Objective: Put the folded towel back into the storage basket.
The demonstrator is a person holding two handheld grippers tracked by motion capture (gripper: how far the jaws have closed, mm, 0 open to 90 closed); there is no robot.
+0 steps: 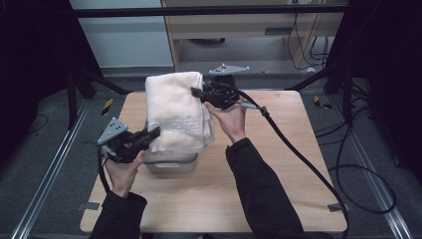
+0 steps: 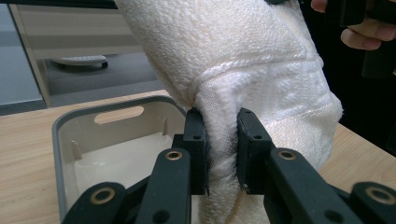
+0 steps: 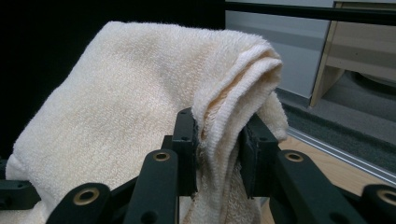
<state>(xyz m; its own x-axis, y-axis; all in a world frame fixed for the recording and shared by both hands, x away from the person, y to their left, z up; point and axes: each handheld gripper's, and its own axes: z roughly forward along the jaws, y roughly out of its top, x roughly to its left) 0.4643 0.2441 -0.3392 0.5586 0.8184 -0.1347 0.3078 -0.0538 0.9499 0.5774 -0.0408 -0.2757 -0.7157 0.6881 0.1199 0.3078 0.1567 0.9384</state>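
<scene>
Folded towel held at both ends above the grey tub, on my two tongs.

I see a cream terry towel [image 1: 176,112] with a woven key-pattern band, suspended over a grey plastic tub [image 1: 171,163] that stands on the wooden table [image 1: 278,169]. In the left gripper view, the tub [image 2: 63,140] shows a handle slot in its far wall and a pale interior; whether that pale layer is contents or bare floor I cannot tell. The towel's long axis runs from the near-left corner toward the far side, the far end higher. My left gripper [image 1: 152,133] pinches the near lower edge; my right gripper [image 1: 198,91] pinches the far folded edge, cloth bunched between the pads in both gripper views.
</scene>
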